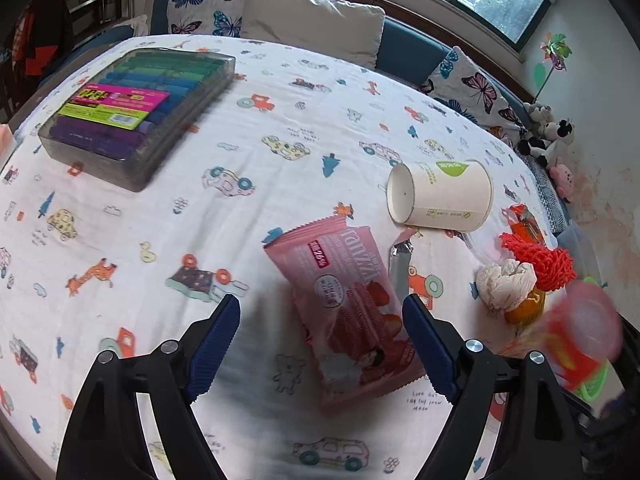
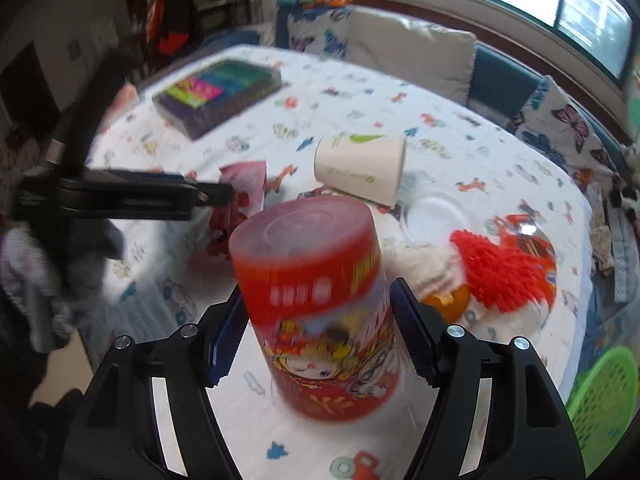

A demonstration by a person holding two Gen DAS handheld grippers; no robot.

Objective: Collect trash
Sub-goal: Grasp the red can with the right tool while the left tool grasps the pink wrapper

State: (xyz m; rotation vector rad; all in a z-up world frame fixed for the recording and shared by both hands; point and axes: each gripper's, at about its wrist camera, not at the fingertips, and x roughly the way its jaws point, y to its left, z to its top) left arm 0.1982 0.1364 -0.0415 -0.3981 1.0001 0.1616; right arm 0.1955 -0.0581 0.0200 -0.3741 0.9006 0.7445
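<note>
1. The left gripper (image 1: 321, 316) has ribbed blue pads on black arms, spread wide with nothing held.
2. Below and between its fingertips lies a glossy pink snack wrapper (image 1: 344, 312), flat and oblong with crimped ends, on the soft white printed tablecloth (image 1: 160, 216); the pads stand clear of it on both sides.
3. Beyond the right fingertip a smooth paper cup (image 1: 440, 196) lies on its side, with a small foil scrap (image 1: 400, 264) between it and the wrapper.
4. Further right of that finger sit a crumpled tissue wad (image 1: 504, 284) and a red foam net (image 1: 540, 260).
5. The right gripper (image 2: 316, 332) is clamped partway on a red cylindrical canister (image 2: 316, 304) with a translucent plastic lid, both pads pressing its glossy printed sides; the view is blurred.
6. A green perforated plastic basket (image 2: 604, 400) sits far right of that gripper's fingers.
</note>
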